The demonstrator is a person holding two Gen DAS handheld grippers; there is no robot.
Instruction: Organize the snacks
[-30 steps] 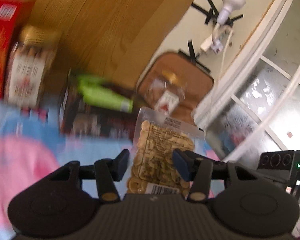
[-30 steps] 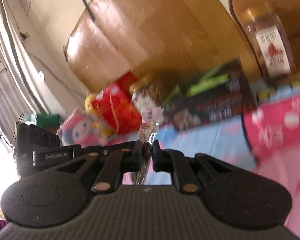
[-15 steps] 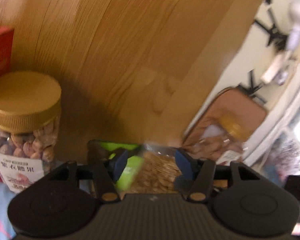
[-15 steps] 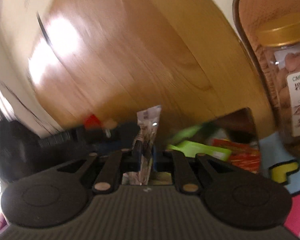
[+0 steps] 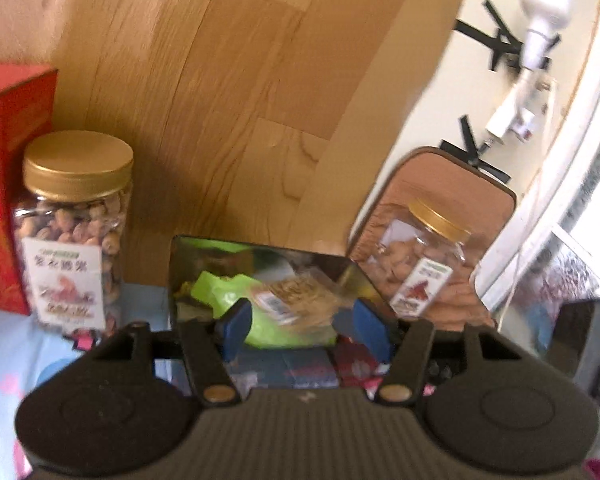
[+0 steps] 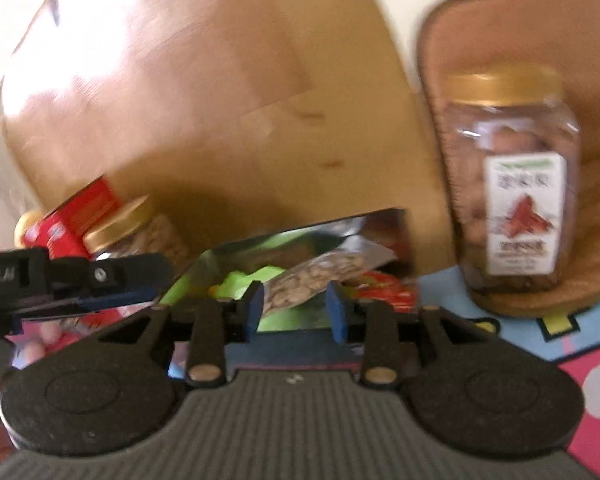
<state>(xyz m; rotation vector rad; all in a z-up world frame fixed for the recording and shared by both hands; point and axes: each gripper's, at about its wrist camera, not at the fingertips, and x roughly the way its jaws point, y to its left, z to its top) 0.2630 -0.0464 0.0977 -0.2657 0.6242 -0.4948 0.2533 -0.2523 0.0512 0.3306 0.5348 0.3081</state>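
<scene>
Inside the dark open box [image 6: 396,236], on top of a lime green packet [image 6: 236,284] and a red wrapper [image 6: 384,286], lies a clear bag of seeds [image 6: 320,274], tilted with its far end higher. The right gripper [image 6: 296,308] is just in front of it; its jaws are opening and stand at a narrow-to-middling gap, and the near end of the bag lies between the blue pads [image 6: 253,312] without being pressed. From the left wrist, the same box [image 5: 260,246] shows a second clear bag of pale seeds [image 5: 300,298] with a white barcode label resting on the green packet [image 5: 220,292]. The left gripper [image 5: 304,330] hovers over the box's near edge, jaws opening and about half wide, the bag in the gap but the pads apart from it.

To the left of the box stands a nut jar [image 5: 72,236] with a gold lid, and beside that a red carton [image 5: 8,200]. To the right a second nut jar [image 6: 512,184] with a gold lid stands against a brown cushion [image 6: 500,32]. A wooden board [image 5: 220,100] rises behind everything. All of it sits on a pale blue and pink cloth [image 6: 580,352]. Seen from the right wrist, the left gripper's black body enters from the left edge. A white lamp [image 5: 544,8] is taped to the wall at upper right.
</scene>
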